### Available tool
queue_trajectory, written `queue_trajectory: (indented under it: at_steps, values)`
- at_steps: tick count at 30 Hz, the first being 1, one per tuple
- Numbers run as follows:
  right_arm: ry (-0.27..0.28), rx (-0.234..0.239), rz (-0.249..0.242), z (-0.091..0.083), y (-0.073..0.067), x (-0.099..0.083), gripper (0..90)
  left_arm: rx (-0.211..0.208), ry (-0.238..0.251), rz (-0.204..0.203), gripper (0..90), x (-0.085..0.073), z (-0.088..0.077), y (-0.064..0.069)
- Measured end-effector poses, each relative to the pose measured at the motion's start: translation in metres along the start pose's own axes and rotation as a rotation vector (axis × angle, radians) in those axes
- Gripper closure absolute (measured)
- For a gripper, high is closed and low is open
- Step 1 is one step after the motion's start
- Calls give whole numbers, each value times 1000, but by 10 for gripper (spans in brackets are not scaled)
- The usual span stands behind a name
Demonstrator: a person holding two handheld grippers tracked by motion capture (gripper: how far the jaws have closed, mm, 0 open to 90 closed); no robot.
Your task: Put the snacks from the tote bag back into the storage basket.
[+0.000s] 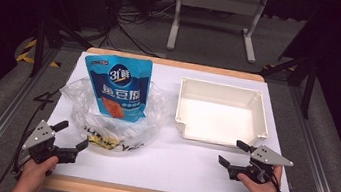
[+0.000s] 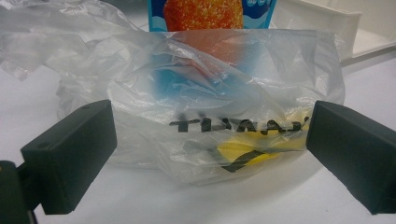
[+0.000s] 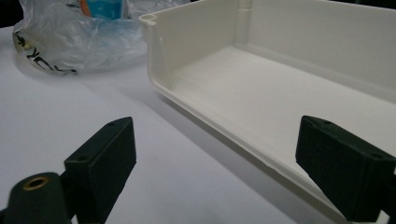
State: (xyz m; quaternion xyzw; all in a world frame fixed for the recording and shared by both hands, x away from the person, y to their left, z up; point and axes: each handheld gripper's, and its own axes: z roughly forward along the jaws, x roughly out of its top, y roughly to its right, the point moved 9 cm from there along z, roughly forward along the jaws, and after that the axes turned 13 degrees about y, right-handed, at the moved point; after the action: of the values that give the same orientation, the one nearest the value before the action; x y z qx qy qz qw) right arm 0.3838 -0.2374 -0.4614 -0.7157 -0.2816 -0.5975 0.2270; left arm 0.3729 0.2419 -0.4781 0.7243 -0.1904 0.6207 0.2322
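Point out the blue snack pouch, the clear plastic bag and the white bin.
blue snack pouch (image 1: pixel 117 86), high view, printed front.
clear plastic bag (image 2: pixel 261 84), left gripper view, crinkled front film.
white bin (image 1: pixel 224 88), high view, far wall.

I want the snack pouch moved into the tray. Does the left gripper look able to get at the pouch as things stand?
Probably yes. The left gripper is open and faces the clear plastic bag; the blue pouch stands in it with its top half above the plastic. Low down, the bag's film is in the way.
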Motion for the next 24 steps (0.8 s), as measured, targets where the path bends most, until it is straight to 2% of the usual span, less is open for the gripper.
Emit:
queue_trajectory:
  at_steps: [6,16,21,24]
  values:
    - [-10,13,-16,1,-4,1,138,3,8,2,25,1,1,0]
    - [-12,14,-13,-1,-4,6,137,3,5,5,24,2,-1,0]
    - [-13,27,-3,-2,-5,12,134,8,8,5,24,1,-1,0]
    - [-22,10,-6,-4,-4,22,134,12,10,5,24,1,-1,-1]
